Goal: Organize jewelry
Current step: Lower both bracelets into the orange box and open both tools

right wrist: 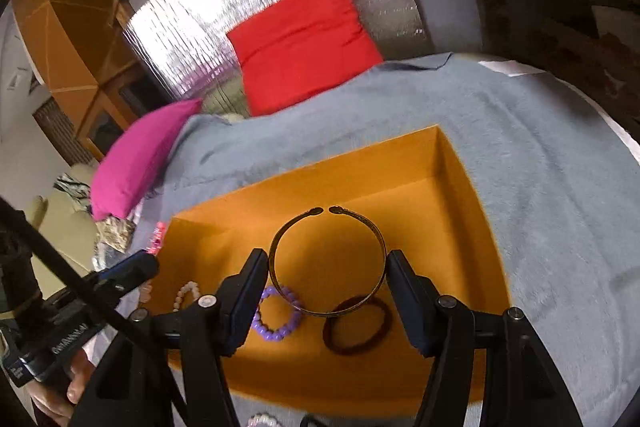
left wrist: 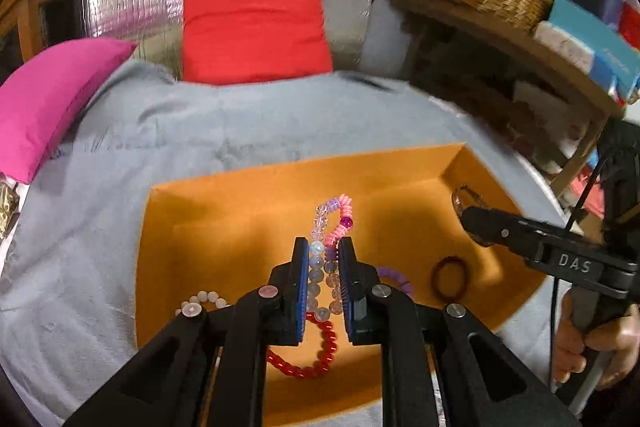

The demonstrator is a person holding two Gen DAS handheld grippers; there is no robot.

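The orange box (left wrist: 224,203) sits on a grey blanket (left wrist: 120,155), and everything here is placed by that box. Nearest, over its near edge, the left gripper (left wrist: 324,247) has its fingers clenched on a bunch of bead bracelets (left wrist: 320,267); its black arms hide the lower part of the bunch, and a red bead bracelet (left wrist: 324,351) hangs below it over the box floor. The right gripper (right wrist: 326,261) grasps a metal cuff bangle (right wrist: 288,231) above the box, one finger on each side, the gap in the bangle facing away. On the box floor lie a purple bead bracelet (right wrist: 276,331), partly under the bangle, a brown hair tie (right wrist: 356,343), and a white bead bracelet (right wrist: 186,291), half hidden. Behind the box, a red cushion (left wrist: 256,27) and a pink cushion (left wrist: 52,99) look blurry.
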